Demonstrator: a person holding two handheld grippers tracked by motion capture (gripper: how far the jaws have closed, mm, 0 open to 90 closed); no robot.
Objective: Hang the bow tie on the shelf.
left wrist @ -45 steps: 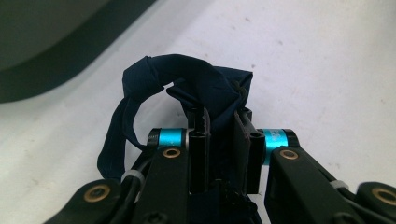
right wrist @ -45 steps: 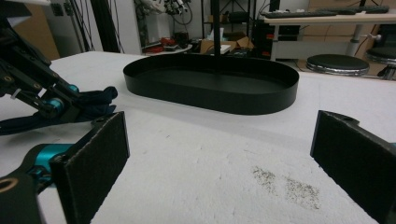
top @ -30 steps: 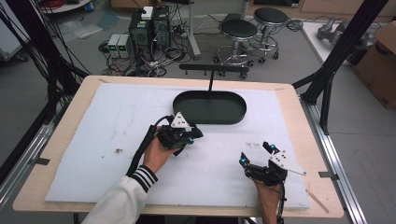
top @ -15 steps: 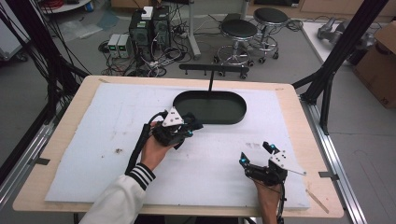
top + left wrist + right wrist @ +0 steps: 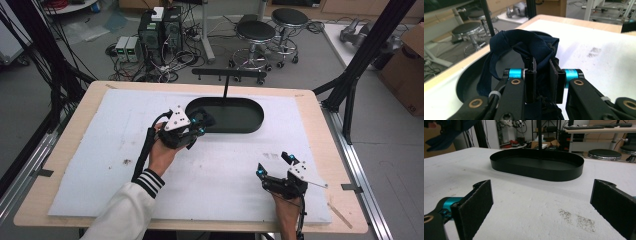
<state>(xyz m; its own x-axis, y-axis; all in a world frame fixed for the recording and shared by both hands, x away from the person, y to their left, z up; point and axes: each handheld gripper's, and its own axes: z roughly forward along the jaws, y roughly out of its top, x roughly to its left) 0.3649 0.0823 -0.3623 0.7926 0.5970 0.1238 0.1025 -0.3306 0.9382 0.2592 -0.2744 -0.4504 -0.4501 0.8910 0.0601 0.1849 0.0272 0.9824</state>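
Cloth [image 5: 524, 45], dark navy and bunched, is sitting clamped between the pads of my left gripper [image 5: 541, 80], with a loop of it arching up and over toward the black oval tray [image 5: 471, 82]. I am pinching it near one folded edge, which is why the rest is drooping forward and down past the jaws rather than lying flat. From the high view the left gripper [image 5: 200, 127] is hanging just at the near-left rim of the tray [image 5: 252, 129], so the fabric is being held clear of the white foam mat [image 5: 100, 150], at the tray's edge. My guess: I am either lifting it out of the tray or carrying it over to drop in; the frames alone are not telling me which.

Left hand [image 5: 162, 152] is reaching forward from the striped cuff [image 5: 147, 181], palm wrapping the gripper body, the grey three-cornered plate tipping toward the camera, jaws pointing toward the tray and slightly down.

Right gripper [image 5: 272, 165] is waiting well apart near the front-right corner of the mat, jaws standing wide with nothing between them. In its own view the two black pads [image 5: 477, 205] are framing bare foam and a patch of dark specks [image 5: 577, 218], the tray [image 5: 564, 173] lying ahead. Right hand is sitting low, wrist level, aiming loosely toward the tray's middle.
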